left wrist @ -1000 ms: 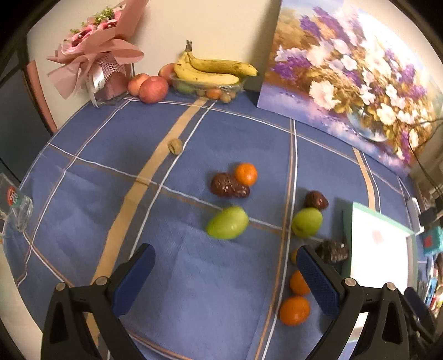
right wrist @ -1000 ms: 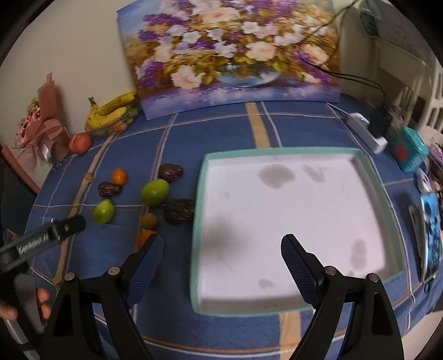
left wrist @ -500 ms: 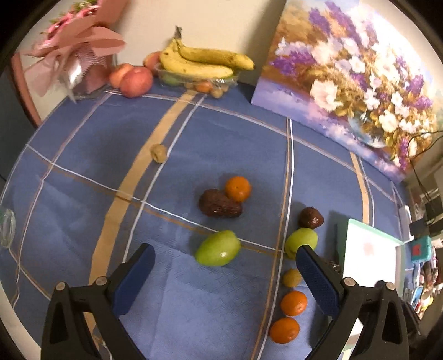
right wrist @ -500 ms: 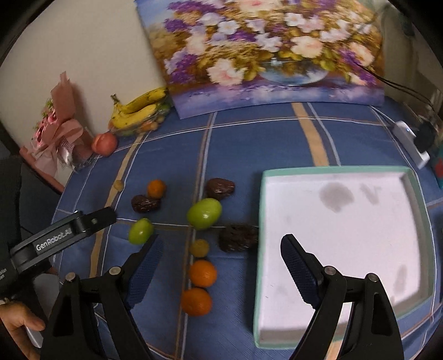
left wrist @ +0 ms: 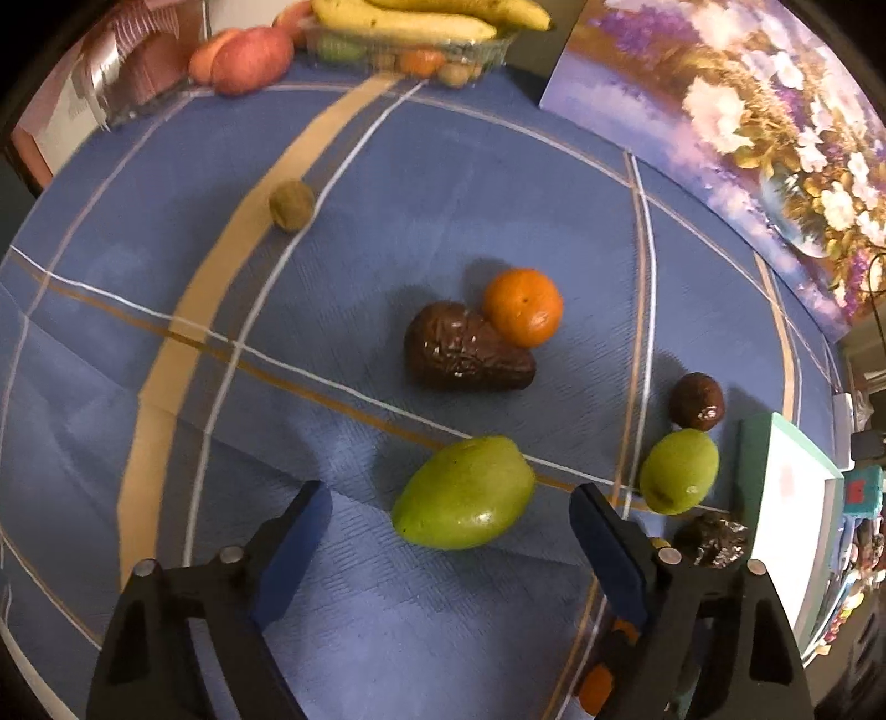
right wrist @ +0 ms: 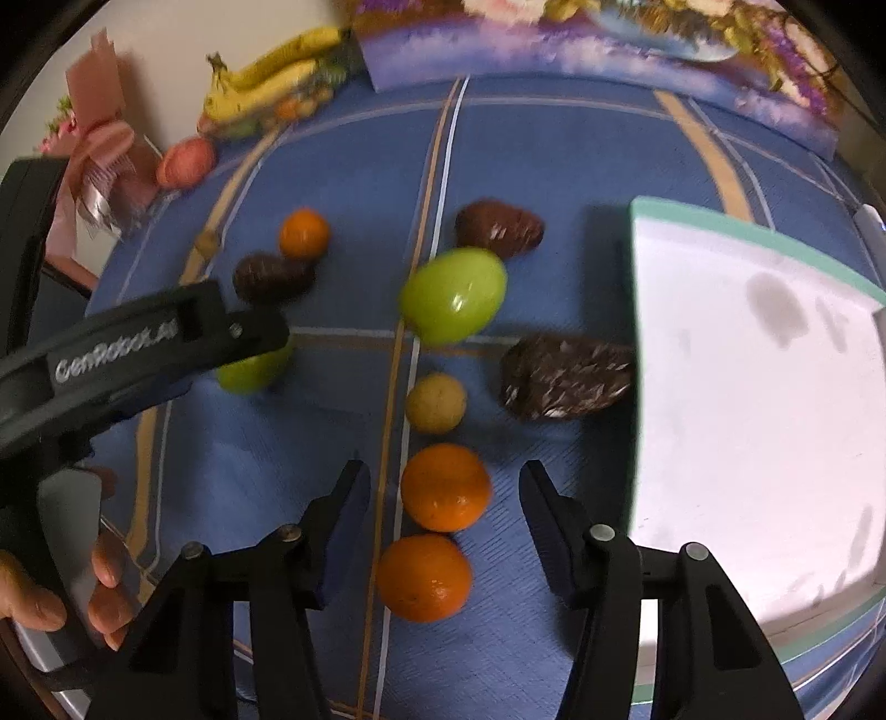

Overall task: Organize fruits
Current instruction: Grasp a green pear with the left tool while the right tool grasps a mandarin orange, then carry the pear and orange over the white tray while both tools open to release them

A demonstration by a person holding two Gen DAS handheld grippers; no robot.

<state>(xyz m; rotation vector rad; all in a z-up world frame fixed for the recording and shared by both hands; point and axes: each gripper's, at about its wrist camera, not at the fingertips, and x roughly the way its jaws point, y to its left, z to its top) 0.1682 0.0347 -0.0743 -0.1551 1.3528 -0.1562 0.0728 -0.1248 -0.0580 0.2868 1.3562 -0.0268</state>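
Note:
My left gripper (left wrist: pixel 449 507) is open, its blue pads on either side of a green mango-like fruit (left wrist: pixel 464 500) on the blue cloth. Beyond lie a dark wrinkled fruit (left wrist: pixel 465 357) touching an orange (left wrist: pixel 522 314), a round green fruit (left wrist: pixel 679 471) and a dark round fruit (left wrist: pixel 696 401). My right gripper (right wrist: pixel 444 490) is open around an orange (right wrist: pixel 446 486), with a second orange (right wrist: pixel 423 576) nearer the camera. A small yellow fruit (right wrist: pixel 436 401), a green fruit (right wrist: pixel 453 295) and a dark wrinkled fruit (right wrist: pixel 565 376) lie ahead. The white tray (right wrist: pixel 736 399) is at the right.
Bananas in a clear tray (left wrist: pixel 410 27), apples (left wrist: pixel 249 52) and a pink bouquet (right wrist: pixel 105 160) stand at the back by the wall. A flower painting (left wrist: pixel 747 127) leans at the back right. A small walnut-like fruit (left wrist: pixel 292 204) lies alone on the tan stripe.
Both grippers have moved forward and down toward the fruit. The left now straddles the green fruit; the right swung left from the tray and now straddles an orange.

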